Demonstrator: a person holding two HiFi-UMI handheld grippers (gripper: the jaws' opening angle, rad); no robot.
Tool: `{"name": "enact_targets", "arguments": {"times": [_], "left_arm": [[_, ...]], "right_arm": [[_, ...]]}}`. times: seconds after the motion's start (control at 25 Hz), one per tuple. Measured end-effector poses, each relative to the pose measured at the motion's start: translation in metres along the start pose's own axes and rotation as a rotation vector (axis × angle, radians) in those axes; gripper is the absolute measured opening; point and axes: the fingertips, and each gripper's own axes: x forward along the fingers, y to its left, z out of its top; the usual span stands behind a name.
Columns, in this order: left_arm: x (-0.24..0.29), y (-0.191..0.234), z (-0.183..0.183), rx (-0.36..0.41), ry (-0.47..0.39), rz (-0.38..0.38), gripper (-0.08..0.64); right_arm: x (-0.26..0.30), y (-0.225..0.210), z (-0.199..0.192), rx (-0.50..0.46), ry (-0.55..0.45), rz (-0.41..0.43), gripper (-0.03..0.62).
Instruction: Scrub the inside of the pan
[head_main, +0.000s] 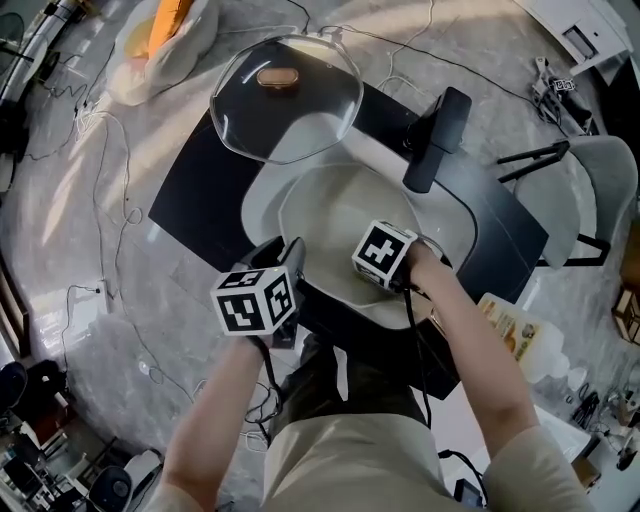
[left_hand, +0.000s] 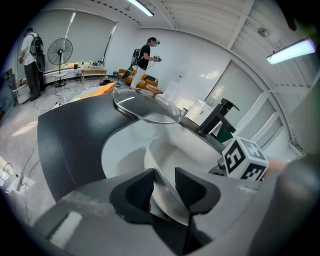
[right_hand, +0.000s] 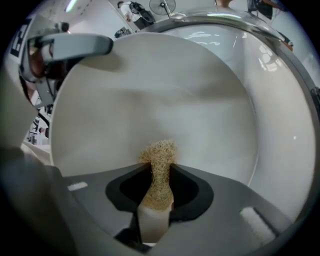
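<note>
Scrubbing looks to be the step in hand. Pale round table (head_main: 130, 200) carries a dark board (head_main: 195, 195) with a white basin (head_main: 262, 205) set into it and a black tap (head_main: 437, 140) at the far edge. White pan (head_main: 335, 205) sits inside the basin. Glass lid (head_main: 290, 100) is parked at the basin's far-left edge, leaving the pan's inside exposed. Left gripper (left_hand: 165, 186) is clamped on the pan's near rim, wall between its pads, likely bracing it against the scrubbing push. Right gripper (right_hand: 160, 172) points steeply down into the pan, jaws closed on a tan fibrous scrubber (right_hand: 159, 155). The tuft protrudes past the tips, so fibre rather than jaws would meet the floor. Actual contact unclear.
</note>
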Motion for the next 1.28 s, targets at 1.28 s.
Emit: {"name": "enact_targets", "arguments": {"times": [1.28], "left_arm": [[-0.001, -0.002, 0.000, -0.011, -0.029, -0.028, 0.149]], "right_arm": [[-0.007, -0.053, 0.122, 0.113, -0.505, -0.236, 0.120]]}}
